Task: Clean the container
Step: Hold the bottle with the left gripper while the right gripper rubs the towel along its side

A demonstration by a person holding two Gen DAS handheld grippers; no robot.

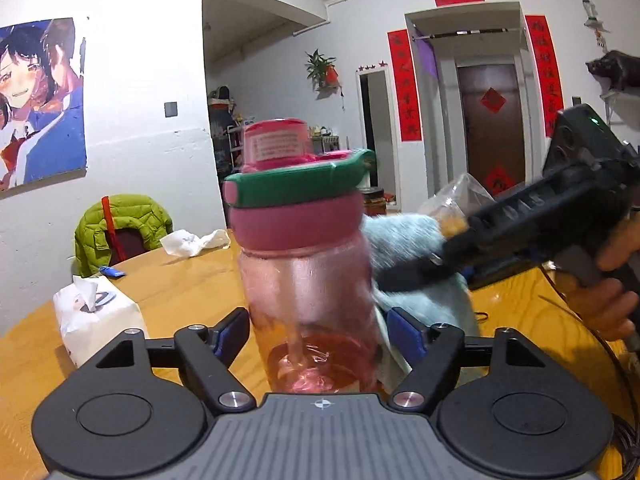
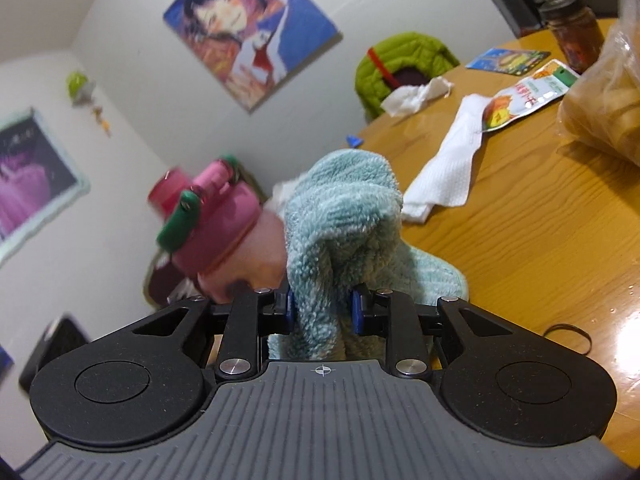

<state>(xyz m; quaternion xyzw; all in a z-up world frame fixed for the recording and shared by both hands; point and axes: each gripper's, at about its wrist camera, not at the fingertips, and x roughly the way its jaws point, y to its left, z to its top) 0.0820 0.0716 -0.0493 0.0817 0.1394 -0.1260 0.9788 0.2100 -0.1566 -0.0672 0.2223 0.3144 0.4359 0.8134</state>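
A clear pink bottle (image 1: 308, 280) with a pink screw lid and green flip catch stands upright between the blue pads of my left gripper (image 1: 318, 336), which is shut on its lower body. My right gripper (image 2: 322, 308) is shut on a fluffy light-blue cloth (image 2: 340, 220). In the left wrist view the right gripper (image 1: 416, 272) reaches in from the right, held by a hand, and presses the cloth (image 1: 404, 240) against the bottle's right side below the lid. In the right wrist view the bottle (image 2: 224, 216) appears tilted left of the cloth, its body mostly hidden.
The round wooden table (image 1: 180, 280) carries a tissue pack (image 1: 96, 316), crumpled paper (image 1: 192, 242), a white paper towel (image 2: 448, 172), a snack packet (image 2: 524, 96), a plastic food bag (image 2: 608, 92), a dark jar (image 2: 576, 32) and a hair tie (image 2: 568, 338). A green jacket (image 1: 120, 228) hangs on a chair.
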